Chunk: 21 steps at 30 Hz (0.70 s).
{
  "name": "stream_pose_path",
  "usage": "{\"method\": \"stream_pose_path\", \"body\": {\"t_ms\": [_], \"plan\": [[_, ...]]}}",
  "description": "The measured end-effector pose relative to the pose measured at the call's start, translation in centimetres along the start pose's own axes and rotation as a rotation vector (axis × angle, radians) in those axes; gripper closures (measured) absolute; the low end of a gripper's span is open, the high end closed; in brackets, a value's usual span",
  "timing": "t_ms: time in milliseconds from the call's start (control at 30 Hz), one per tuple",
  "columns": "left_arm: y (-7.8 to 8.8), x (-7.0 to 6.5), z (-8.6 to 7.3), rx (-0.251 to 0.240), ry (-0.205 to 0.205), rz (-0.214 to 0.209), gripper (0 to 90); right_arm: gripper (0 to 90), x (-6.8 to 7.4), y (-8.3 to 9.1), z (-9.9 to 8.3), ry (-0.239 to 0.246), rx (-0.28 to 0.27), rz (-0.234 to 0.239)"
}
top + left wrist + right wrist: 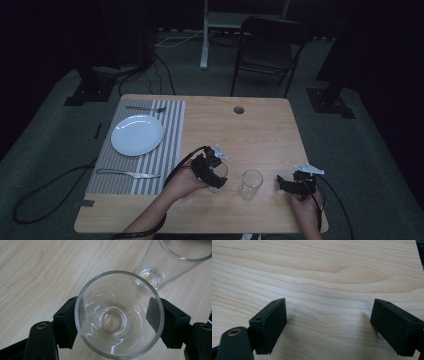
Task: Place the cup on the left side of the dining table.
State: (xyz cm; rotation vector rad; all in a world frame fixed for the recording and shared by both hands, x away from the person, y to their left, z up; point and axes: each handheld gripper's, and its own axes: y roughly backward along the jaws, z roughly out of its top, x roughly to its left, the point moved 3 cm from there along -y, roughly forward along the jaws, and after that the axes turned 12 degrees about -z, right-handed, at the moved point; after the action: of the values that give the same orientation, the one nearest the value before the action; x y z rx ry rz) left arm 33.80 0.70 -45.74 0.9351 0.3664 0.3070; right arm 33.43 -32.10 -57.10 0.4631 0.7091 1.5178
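Observation:
My left gripper [216,174] is shut on a clear drinking glass [219,176] near the table's front middle. In the left gripper view both black pads [65,322] press the sides of this upright glass [119,315], seen from above. A second clear glass [250,184] stands just to its right, close behind it in the left gripper view [172,262]. Near the front right corner my right gripper [286,184] is open, its fingers [270,323] spread wide over bare wood with nothing between them [328,325].
On the wooden table [260,130], a striped placemat [170,145] at the left holds a white plate [137,134], a fork [146,108] behind it and a knife [128,174] in front. A dark folding chair [267,50] stands beyond the far edge.

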Motion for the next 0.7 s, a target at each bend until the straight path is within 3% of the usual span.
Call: {"method": "stream_pose_path", "body": {"t_ms": [267, 500, 700], "plan": [[2.0, 1.7, 0.5, -0.033, 0.025, 0.053, 29.0, 13.3, 0.0, 0.0, 0.0, 0.002, 0.000, -0.001], [4.8, 4.4, 0.3, -0.077, 0.090, 0.131, 29.0, 13.3, 0.0, 0.0, 0.0, 0.001, -0.001, -0.001], [6.8, 6.5, -0.9, -0.093, 0.145, 0.175, 29.0, 13.3, 0.0, 0.0, 0.0, 0.002, -0.001, -0.001]]}}
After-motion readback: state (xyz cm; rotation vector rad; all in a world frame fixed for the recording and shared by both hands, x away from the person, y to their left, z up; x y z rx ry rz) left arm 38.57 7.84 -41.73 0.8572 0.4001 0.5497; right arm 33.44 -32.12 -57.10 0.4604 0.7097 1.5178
